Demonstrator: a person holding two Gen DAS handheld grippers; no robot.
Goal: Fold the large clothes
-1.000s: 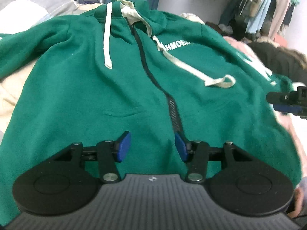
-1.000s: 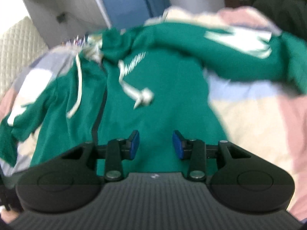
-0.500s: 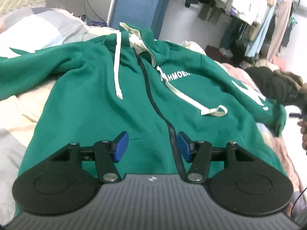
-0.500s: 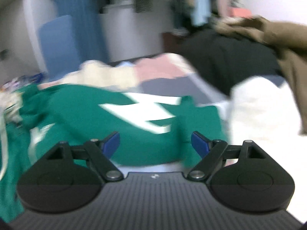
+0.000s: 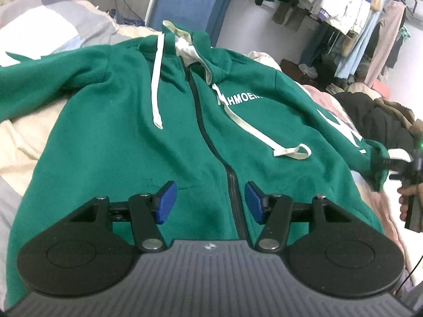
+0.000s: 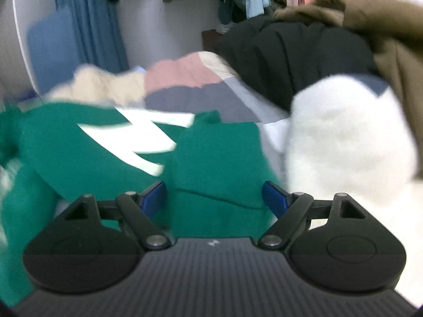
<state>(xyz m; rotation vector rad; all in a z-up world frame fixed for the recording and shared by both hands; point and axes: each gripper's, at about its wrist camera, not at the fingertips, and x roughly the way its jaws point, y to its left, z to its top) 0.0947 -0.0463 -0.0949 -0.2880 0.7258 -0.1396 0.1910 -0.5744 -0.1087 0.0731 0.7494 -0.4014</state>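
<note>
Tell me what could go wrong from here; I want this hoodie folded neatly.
The right gripper is open over the sleeve cuff; its fingers might also pinch the bedding beneath. The long drawstring loops loose across the chest and may get trapped in the fold. The white fluffy garment lies right beside the cuff and could snag.

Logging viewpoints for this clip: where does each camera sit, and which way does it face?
Left wrist: on the left claw, looking down over the green hoodie front and zipper; the person's hand with the right claw shows at the right edge.
Right wrist: on the right claw, open, facing the hoodie's sleeve cuff, blurred; no hand shows.
Shared: the hoodie's printed sleeve.
</note>
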